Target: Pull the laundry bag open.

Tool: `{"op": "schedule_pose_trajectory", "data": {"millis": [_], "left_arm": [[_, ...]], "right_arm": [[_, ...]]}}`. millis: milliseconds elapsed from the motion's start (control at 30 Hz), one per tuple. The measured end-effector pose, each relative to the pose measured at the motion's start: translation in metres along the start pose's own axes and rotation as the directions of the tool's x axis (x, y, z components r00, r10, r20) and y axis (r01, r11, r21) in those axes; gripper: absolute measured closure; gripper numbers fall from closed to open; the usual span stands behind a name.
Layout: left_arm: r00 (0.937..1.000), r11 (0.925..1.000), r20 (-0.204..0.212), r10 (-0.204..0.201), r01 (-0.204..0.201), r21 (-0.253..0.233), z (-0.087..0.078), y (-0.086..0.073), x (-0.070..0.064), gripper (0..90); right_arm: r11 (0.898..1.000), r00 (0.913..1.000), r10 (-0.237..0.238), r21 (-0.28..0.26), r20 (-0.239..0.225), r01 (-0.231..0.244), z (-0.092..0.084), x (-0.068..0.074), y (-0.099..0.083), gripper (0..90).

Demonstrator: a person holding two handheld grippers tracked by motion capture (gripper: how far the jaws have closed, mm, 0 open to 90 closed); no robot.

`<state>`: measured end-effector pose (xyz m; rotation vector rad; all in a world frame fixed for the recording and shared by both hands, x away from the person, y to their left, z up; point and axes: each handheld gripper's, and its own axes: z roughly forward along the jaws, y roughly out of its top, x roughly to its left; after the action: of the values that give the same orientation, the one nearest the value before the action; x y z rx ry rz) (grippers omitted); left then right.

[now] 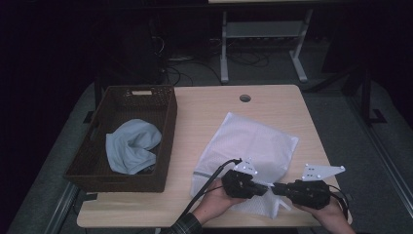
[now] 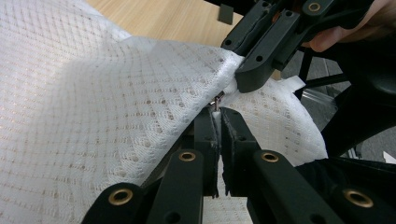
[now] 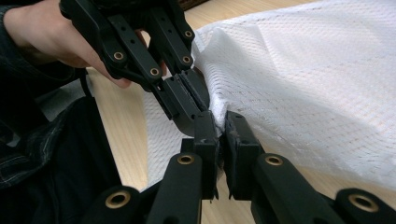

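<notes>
2 black two-jaw grippers, 1 in each hand, meeting tip to tip at the near edge of 1 white mesh zip bag (image 1: 246, 146). Left gripper (image 1: 264, 189): jaws drawn nearly together, clamped on a small metal zipper pull (image 2: 217, 99) at the bag's hem, with a sliver of white tab pinched between the pads. Right gripper (image 1: 274, 189): jaws likewise almost closed, gripping the bunched white mesh edge (image 3: 219, 122) just beside the left gripper's tips; exactly how much fabric sits between the pads hard to make out, probably only a thin fold. Left gripper's tip touching or nearly touching the right one in the right gripper view.

Bag spread flat over the right half of 1 light wooden table (image 1: 204, 107), its near corner lifted slightly off the surface by the 2 grips, the rest resting on the tabletop.

To the left, well apart from the bag: 1 dark brown woven rectangular basket (image 1: 168, 117) standing on the table's left side, holding 1 crumpled pale blue cloth (image 1: 131, 146). Near the far edge, 1 round cable hole (image 1: 245, 98).
</notes>
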<state>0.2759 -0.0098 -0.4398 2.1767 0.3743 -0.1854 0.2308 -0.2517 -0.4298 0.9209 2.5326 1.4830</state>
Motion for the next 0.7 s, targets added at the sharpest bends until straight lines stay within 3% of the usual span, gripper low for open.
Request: {"op": "schedule_pose_trajectory", "data": {"millis": [700], "left_arm": [[1.0,0.9998,0.003,0.004,-0.004,0.02,-0.0026,-0.0026,0.0012,87.0]], "right_arm": [[1.0,0.9999,-0.009,0.022,0.008,0.009,0.0026,0.0013,-0.0024,85.0]]}}
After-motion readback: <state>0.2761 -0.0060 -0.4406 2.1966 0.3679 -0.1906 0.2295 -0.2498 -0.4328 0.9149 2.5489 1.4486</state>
